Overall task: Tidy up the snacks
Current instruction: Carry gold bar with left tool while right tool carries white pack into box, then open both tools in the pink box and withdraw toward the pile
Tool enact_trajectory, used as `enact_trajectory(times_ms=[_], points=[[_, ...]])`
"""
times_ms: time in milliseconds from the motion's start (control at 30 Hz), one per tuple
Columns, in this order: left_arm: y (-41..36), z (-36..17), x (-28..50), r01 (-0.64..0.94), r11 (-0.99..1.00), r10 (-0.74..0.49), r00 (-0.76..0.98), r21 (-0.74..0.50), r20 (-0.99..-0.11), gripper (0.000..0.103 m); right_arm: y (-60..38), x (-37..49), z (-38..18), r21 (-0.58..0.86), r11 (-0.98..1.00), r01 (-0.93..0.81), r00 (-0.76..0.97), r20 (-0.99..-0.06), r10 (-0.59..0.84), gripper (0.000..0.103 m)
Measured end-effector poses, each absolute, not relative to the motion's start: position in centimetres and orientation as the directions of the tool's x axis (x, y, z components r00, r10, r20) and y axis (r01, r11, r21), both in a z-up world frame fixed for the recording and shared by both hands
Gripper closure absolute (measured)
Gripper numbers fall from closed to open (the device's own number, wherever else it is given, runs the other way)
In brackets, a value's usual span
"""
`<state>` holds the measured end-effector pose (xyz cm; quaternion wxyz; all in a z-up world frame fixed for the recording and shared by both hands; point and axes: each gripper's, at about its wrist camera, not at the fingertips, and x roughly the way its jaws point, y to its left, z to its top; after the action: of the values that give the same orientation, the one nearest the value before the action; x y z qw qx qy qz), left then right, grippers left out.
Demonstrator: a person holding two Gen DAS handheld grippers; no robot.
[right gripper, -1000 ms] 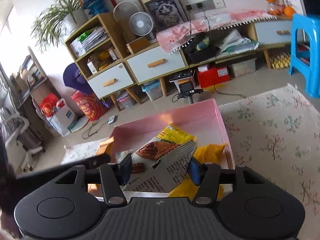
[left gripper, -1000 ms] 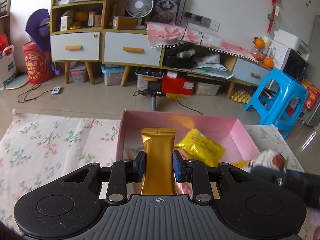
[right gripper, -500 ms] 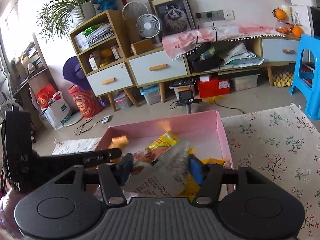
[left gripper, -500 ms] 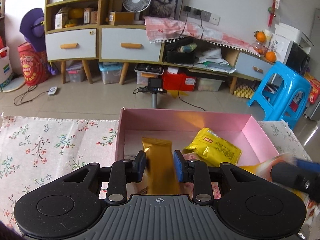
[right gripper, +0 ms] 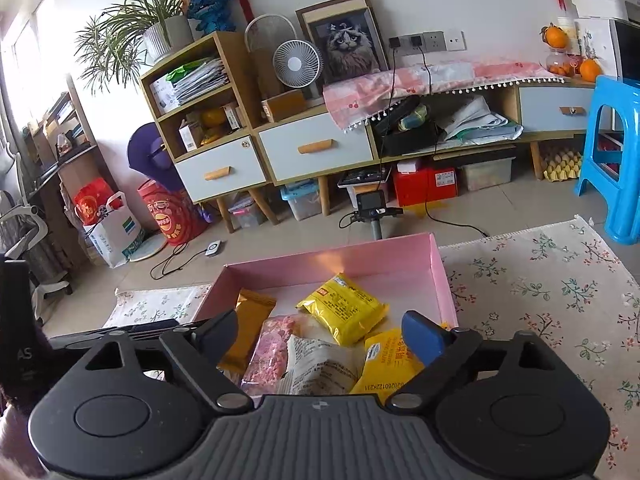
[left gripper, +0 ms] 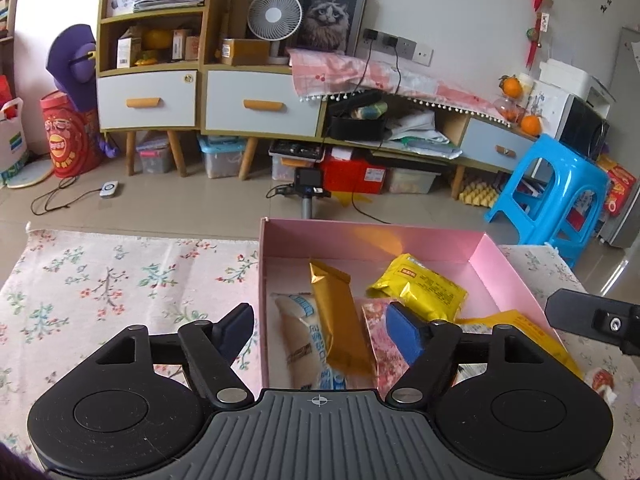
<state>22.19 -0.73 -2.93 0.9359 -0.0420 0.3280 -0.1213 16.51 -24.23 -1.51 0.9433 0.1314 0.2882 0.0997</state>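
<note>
A pink box sits on the floral tablecloth and holds several snack packets. The gold packet lies in it, resting on a white and blue packet. A yellow packet, a pink packet, a grey-white packet and another yellow packet lie beside them. My left gripper is open and empty above the box's near left part. My right gripper is open and empty above the box's near edge.
The floral tablecloth spreads left and right of the box. A small wrapped snack lies on the cloth right of the box. A blue stool, cabinets and a camera tripod stand beyond the table.
My left gripper has opened and let the gold packet drop into the box. My right gripper has opened and let go of the grey-white packet, which now lies in the box.
</note>
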Motion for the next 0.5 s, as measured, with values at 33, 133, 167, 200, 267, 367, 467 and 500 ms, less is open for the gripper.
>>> enact_trajectory(times_ms=[33, 133, 167, 200, 267, 367, 467, 500], points=[[-0.6, -2.8, 21.9, 0.2, 0.967, -0.256, 0.755, -0.159, -0.604, 0.027, -24.2, 16.3, -1.4, 0.307, 0.945, -0.112, 0.814, -0.517, 0.264, 0.02], [0.0, -2.3, 20.7, 0.2, 0.966, -0.257, 0.757, -0.161, -0.601, 0.02, -24.2, 15.7, -1.0, 0.296, 0.948, -0.114, 0.817, -0.515, 0.259, 0.016], [0.2, -2.2, 20.4, 0.198, 0.966, -0.257, 0.756, -0.164, -0.603, 0.019, -24.2, 15.5, -0.9, 0.288, 0.951, -0.114, 0.82, -0.513, 0.254, 0.015], [0.4, -2.2, 20.1, 0.196, 0.966, -0.257, 0.753, -0.166, -0.606, 0.018, -24.1, 15.3, -0.7, 0.278, 0.954, -0.116, 0.822, -0.513, 0.249, 0.015], [0.6, -2.0, 19.4, 0.191, 0.968, -0.25, 0.748, -0.161, -0.615, 0.017, -24.0, 14.9, -0.5, 0.262, 0.958, -0.118, 0.819, -0.52, 0.243, 0.013], [0.9, -1.7, 18.3, 0.188, 0.97, -0.243, 0.747, -0.154, -0.618, 0.012, -23.8, 14.2, -0.2, 0.25, 0.96, -0.123, 0.815, -0.527, 0.241, 0.011], [1.1, -1.4, 17.0, 0.197, 0.969, -0.245, 0.747, -0.147, -0.618, 0.009, -23.6, 13.3, 0.1, 0.231, 0.964, -0.134, 0.816, -0.527, 0.239, 0.01], [1.2, -1.4, 16.5, 0.2, 0.969, -0.244, 0.746, -0.141, -0.619, 0.008, -23.5, 13.0, 0.1, 0.223, 0.965, -0.135, 0.817, -0.527, 0.236, 0.01]])
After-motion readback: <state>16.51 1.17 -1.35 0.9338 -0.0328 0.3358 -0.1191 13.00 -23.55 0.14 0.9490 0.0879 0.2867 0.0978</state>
